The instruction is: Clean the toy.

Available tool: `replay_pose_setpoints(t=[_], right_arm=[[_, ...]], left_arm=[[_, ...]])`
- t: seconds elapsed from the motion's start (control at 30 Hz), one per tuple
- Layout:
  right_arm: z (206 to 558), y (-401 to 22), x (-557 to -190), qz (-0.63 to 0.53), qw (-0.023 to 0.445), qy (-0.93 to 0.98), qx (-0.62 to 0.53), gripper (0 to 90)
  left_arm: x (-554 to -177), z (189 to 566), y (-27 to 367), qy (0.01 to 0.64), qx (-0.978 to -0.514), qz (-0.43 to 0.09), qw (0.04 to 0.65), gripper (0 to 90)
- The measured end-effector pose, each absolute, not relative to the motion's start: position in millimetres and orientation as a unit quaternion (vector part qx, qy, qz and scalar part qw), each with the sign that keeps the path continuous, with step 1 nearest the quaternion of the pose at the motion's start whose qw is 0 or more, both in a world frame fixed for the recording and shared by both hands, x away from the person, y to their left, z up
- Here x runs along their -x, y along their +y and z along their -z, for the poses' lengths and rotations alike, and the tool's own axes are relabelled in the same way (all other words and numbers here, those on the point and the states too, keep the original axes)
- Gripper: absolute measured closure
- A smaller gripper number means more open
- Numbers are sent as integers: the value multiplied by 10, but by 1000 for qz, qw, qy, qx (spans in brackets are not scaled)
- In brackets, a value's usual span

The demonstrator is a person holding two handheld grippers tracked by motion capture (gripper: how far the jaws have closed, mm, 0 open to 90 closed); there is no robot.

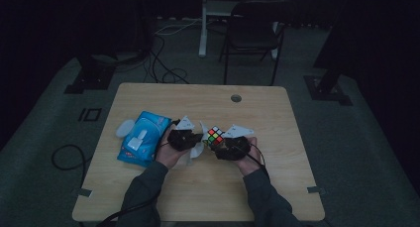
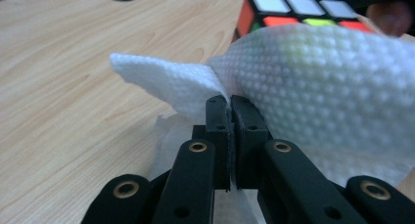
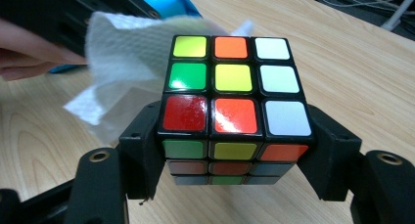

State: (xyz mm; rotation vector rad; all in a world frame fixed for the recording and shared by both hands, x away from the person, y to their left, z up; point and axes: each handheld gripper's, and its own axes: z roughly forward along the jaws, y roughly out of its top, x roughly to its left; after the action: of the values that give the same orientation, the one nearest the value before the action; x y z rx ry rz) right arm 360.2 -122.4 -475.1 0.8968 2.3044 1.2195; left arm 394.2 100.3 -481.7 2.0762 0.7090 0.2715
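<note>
Presently the right gripper is clamping a puzzle cube between its two black jaws, the pads pressing on the cube's opposite sides. The left gripper is pinching a white tissue, its jaws closed tight on a fold of the sheet. That tissue is draping against the cube's side, touching it. Both grippers are hovering over the wooden table, with the cube between them. A blue tissue pack is lying left of the cube, near it. A round hole is sitting beyond the cube, well apart.
</note>
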Motion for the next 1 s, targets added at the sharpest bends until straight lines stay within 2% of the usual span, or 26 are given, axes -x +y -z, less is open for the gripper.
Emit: replay_pose_setpoints(t=[0.6,1.0], right_arm=[[4761,-1218,-3650,-428,190,812,-348,342],[4726,-1257,-3650,-443,181,801,-360,342]], left_arm=[[-3703,4637,967,257,-828,-129,482,878],[-3741,4787,937,260,-844,-130,451,878]])
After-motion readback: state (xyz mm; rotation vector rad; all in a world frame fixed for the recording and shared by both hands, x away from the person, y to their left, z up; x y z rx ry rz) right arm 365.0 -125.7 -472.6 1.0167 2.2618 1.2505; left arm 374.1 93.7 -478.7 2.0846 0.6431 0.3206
